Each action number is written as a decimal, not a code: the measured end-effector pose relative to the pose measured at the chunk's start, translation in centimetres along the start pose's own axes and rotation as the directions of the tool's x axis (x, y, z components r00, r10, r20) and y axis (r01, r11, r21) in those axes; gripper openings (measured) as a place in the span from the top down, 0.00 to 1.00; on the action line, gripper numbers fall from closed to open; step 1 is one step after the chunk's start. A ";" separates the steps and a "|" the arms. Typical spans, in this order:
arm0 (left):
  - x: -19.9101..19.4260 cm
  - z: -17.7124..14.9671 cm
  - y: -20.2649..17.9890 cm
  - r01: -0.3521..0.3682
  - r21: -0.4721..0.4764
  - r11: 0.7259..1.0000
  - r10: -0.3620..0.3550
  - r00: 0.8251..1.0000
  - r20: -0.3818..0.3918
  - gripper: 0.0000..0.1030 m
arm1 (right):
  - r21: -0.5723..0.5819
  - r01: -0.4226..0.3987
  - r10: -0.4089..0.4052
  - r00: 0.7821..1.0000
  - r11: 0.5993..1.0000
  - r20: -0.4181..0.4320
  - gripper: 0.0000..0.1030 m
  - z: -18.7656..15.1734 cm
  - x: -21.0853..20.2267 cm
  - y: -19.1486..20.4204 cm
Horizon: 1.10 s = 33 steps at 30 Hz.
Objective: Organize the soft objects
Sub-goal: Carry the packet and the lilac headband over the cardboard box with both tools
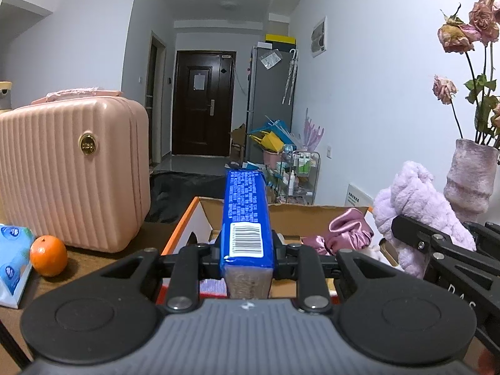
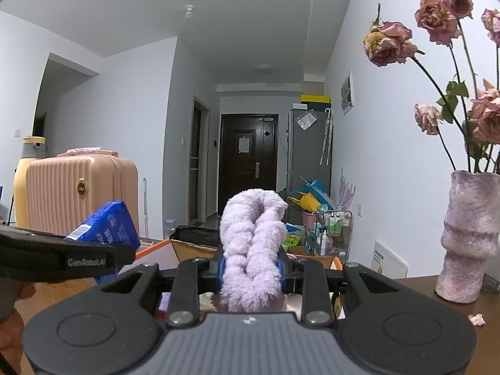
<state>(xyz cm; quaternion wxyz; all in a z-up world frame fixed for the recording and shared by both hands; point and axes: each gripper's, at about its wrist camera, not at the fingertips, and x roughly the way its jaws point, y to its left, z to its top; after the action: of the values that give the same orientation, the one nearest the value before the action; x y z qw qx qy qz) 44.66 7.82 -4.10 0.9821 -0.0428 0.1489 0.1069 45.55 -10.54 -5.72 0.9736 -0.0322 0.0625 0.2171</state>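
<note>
My left gripper point(image 1: 247, 253) is shut on a blue tissue pack point(image 1: 246, 215), holding it lengthwise over an open cardboard box with an orange rim point(image 1: 181, 222). A pink satin scrunchie point(image 1: 350, 229) lies in the box. My right gripper point(image 2: 251, 265) is shut on a fluffy lilac towel point(image 2: 253, 243) and holds it above the same box point(image 2: 187, 247). The towel also shows in the left wrist view point(image 1: 415, 206), gripped by the right gripper at the right edge. The blue pack shows in the right wrist view point(image 2: 107, 225) at the left.
A pink ribbed suitcase point(image 1: 72, 172) stands on the wooden table at the left. An orange point(image 1: 48, 254) and a light blue tissue pack point(image 1: 14, 259) lie in front of it. A pink vase point(image 2: 465, 237) with dried roses stands at the right.
</note>
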 end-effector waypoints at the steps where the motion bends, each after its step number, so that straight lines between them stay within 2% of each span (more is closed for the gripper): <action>1: 0.2 0.0 0.0 -0.001 0.001 1.000 0.001 1.000 0.002 0.76 | -0.002 -0.004 0.004 1.000 1.000 -0.002 0.73 0.1 0.3 -0.1; 11: 2.7 0.9 -0.1 -0.020 -0.005 1.000 0.020 1.000 0.007 0.76 | -0.013 -0.031 0.030 0.999 0.999 -0.035 0.72 0.9 2.8 -0.7; 20: 5.4 1.2 -0.1 -0.049 -0.004 0.999 0.049 0.999 0.005 0.76 | -0.010 -0.042 0.040 0.994 0.999 -0.100 0.72 2.0 6.0 -1.2; 33: 10.2 1.3 0.8 -0.122 -0.045 0.991 0.121 0.992 -0.027 0.76 | -0.014 -0.054 0.050 0.980 0.998 -0.194 0.72 1.8 11.6 -0.9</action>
<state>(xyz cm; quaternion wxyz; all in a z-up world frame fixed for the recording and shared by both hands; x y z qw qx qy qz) 54.37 10.75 -5.99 0.9706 -0.0579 0.1608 0.1695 56.56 -6.30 -5.51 0.9565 -0.0609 0.1556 0.2391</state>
